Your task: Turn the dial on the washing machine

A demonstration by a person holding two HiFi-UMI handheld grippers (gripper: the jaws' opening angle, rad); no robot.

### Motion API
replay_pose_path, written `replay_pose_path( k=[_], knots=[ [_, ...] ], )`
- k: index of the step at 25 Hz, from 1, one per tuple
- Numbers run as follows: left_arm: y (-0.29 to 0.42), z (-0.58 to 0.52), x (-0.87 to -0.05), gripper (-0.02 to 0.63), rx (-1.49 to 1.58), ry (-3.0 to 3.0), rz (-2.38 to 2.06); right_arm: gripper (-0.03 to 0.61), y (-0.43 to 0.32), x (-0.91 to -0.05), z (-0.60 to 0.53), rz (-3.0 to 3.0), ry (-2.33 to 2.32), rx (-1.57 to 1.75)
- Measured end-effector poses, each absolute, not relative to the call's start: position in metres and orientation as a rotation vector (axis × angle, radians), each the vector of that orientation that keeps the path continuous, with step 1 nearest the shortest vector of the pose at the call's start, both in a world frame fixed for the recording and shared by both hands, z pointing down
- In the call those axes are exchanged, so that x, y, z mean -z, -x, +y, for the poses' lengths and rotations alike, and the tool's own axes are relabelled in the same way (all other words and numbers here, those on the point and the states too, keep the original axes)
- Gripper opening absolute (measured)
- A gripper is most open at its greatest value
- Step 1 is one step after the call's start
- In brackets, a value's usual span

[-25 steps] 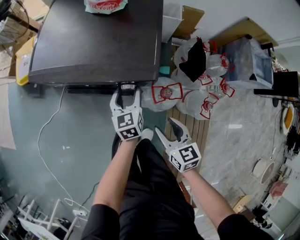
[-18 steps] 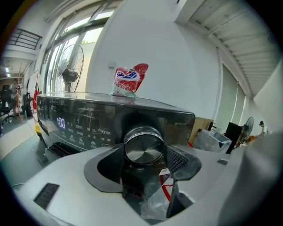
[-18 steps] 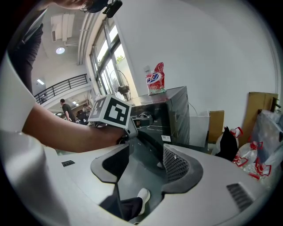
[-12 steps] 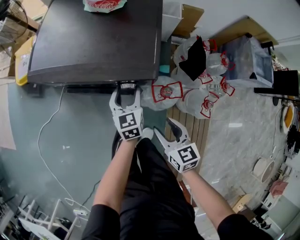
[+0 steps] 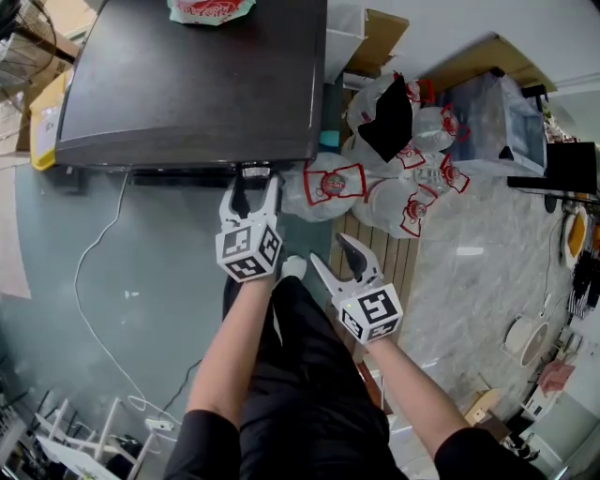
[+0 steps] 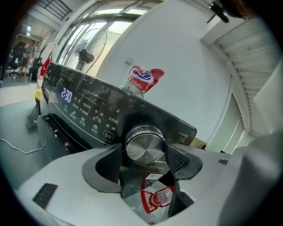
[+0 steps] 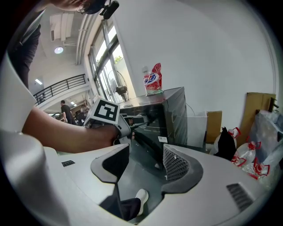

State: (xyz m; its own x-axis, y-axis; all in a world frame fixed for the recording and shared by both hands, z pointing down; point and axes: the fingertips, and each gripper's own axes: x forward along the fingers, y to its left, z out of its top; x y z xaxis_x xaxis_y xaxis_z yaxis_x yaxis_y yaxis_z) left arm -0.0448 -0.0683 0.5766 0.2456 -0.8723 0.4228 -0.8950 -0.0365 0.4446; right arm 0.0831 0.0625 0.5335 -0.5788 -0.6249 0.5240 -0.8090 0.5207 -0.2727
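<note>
Left gripper rolled, jaws just opened; brushed-silver dial between.

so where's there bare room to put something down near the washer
The washing machine's dark top is bare up to the detergent pouch at its far edge. The grey floor left of the person is open but for a white cable. Right of the washer it is crowded with plastic bags.

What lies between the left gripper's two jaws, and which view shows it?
The left gripper view shows the silver dial between the jaws of the left gripper, which have just been opening; nothing else stands there.
</note>
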Motion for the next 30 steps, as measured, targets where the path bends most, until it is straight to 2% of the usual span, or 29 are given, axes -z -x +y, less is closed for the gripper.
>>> replay_pose_path(
  k=[5,23,30],
  knots=[
    [0.045,-0.068,-0.574,0.270,-0.029,-1.862,-1.624,0.216,-0.081,-0.535,0.065,-2.393,-1.174,-0.713],
    [0.044,-0.066,-0.574,0.267,-0.060,-1.898,-1.614,0.216,-0.082,-0.535,0.062,-2.401,-1.170,-0.722],
    [0.040,-0.030,-0.566,0.267,-0.142,-1.973,-1.582,0.216,-0.088,-0.516,0.057,-2.424,-1.195,-0.686]
  ],
)
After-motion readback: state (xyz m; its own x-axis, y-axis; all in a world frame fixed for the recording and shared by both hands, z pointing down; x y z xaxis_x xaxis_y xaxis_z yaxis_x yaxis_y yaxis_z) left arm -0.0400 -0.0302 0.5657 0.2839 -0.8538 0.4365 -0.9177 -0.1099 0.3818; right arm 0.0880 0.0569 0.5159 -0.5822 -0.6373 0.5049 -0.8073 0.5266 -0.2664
